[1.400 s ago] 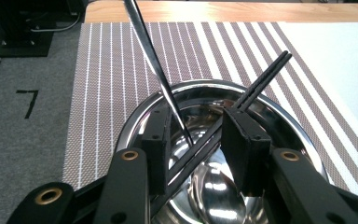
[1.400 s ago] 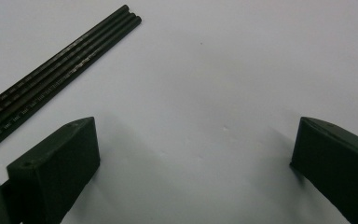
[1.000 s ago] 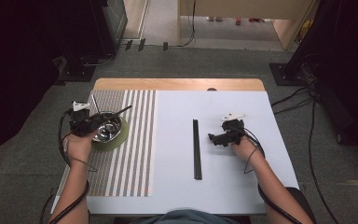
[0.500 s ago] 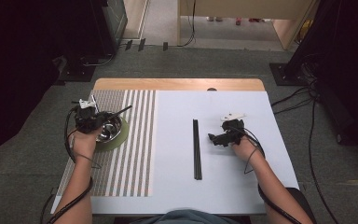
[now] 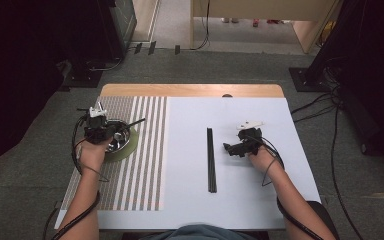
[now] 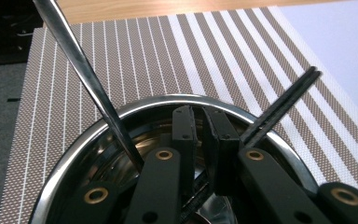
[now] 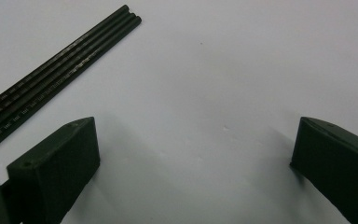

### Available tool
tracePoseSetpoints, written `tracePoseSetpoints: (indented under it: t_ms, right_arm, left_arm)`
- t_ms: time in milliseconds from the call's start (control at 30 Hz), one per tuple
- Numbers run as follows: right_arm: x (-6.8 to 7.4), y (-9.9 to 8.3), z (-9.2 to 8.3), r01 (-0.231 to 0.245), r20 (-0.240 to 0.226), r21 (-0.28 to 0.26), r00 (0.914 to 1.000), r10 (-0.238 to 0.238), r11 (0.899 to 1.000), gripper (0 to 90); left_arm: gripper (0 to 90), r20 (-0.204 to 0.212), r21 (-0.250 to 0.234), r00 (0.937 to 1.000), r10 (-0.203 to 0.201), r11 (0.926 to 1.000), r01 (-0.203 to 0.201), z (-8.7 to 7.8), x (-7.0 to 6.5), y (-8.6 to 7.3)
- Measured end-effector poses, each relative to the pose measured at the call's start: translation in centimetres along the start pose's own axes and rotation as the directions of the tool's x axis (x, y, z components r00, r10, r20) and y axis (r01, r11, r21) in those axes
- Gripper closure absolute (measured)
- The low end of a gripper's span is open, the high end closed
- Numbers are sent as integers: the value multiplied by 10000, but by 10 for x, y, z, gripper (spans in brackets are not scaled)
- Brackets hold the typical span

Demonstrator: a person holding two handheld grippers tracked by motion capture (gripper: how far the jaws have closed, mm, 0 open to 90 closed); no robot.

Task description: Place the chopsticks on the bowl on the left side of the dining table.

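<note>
Black left tongs (image 6: pixel 204 140) dip closed into steel bowl (image 6: pixel 135 109).

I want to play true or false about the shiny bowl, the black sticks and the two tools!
1. The metal bowl sits on the striped placemat. True.
2. The right tool is squeezing the black chopsticks. False: its jaws stand wide open on the bare white table, and the chopsticks lie beside it.
3. The left tool reaches into the bowl with its jaws nearly together. True.
4. The bowl is empty. False: a silver handle and a dark pair of sticks lean out over its rim.
5. The chopsticks on the white table lie side by side. True.
</note>
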State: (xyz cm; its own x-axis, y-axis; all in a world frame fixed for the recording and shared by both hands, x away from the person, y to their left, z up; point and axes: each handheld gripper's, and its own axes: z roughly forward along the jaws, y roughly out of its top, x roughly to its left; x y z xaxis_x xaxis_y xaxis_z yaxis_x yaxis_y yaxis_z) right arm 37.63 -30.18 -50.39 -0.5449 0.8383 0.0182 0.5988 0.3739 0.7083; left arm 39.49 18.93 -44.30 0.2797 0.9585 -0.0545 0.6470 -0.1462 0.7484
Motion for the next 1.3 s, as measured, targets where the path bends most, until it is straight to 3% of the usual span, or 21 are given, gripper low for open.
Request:
tracePoseSetpoints:
  t_ms: [933,1067,1200,1300]
  right_arm:
    - [0,0,0,-7,17,4,10000,7,10000,5]
    - [0,0,0,-12,18,14,10000,12,10000,5]
    - [0,0,0,4,7,4,10000,-4,10000,4]
    - [0,0,0,-10,16,15,10000,10,10000,5]
  left_arm:
    - [831,758,325,9961,461,9983,-487,-7,-12,-9]
    - [831,788,85,9961,397,9991,-405,-18,-9,-7]
    - [869,517,-94,9979,390,9992,-386,-38,-3,-9]
    - [887,425,-213,9990,95,9997,-86,-49,5,-12]
